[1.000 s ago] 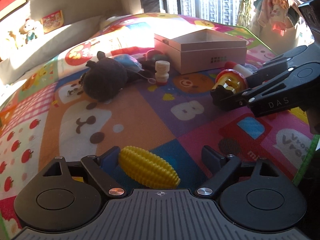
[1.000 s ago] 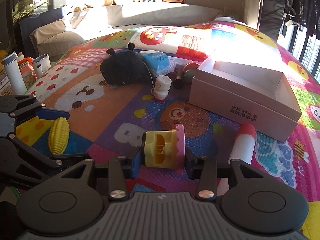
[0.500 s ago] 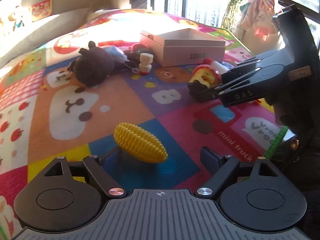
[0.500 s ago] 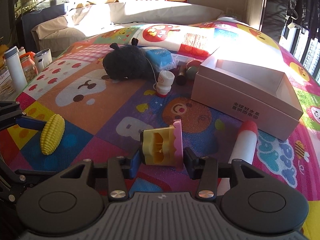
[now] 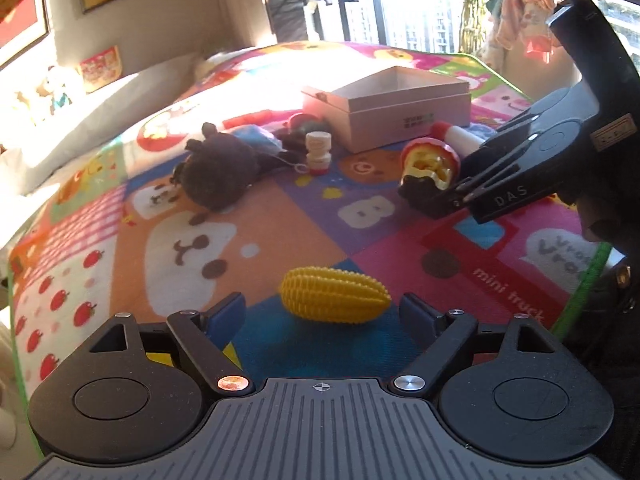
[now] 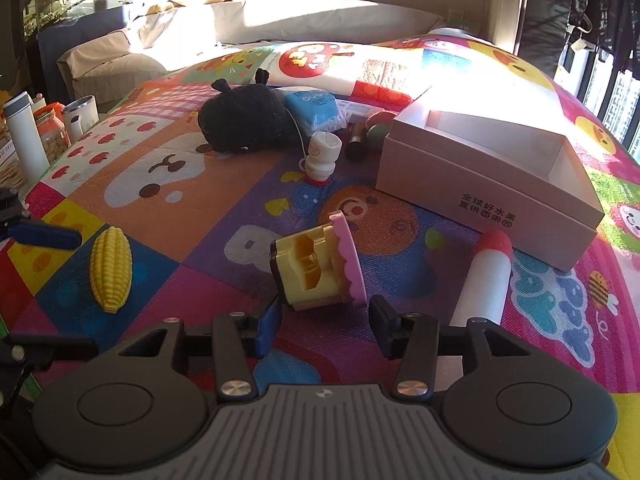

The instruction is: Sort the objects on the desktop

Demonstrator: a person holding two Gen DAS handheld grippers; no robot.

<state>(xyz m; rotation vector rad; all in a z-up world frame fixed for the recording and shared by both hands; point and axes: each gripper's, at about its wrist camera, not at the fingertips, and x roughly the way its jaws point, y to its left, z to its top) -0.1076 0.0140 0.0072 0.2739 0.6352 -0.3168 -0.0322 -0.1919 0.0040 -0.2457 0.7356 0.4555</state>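
- Left gripper (image 5: 322, 312): jaws spread wide with nothing clamped. The yellow toy corn (image 5: 334, 295) lies on the play mat (image 5: 280, 208) just ahead of the fingertips, between their lines, clear of both pads.
- Right gripper (image 6: 323, 320): jaws have just been opening. The yellow-and-pink cupcake toy (image 6: 316, 266) lies tipped on its side on the mat at the fingertips; a gap shows at the right pad, and contact at the left pad cannot be confirmed. The toy is not clamped.
- In the left wrist view, the right gripper body enters from the right with the cupcake toy at its tips.
- Open pink cardboard box (image 6: 492, 176): stands on the mat beyond the cupcake toy, to the right; its interior appears empty from this angle.
- White cylinder with red cap (image 6: 486, 276): lies on the mat just in front of the box.
- Small white figure with red base (image 6: 323, 158): stands upright, left of the box.
- Black plush toy (image 6: 244, 118): lies behind the figure, with a blue packet (image 6: 314, 106) beside it.
- Jars and a cup (image 6: 48, 136): grouped beyond the mat's left edge.
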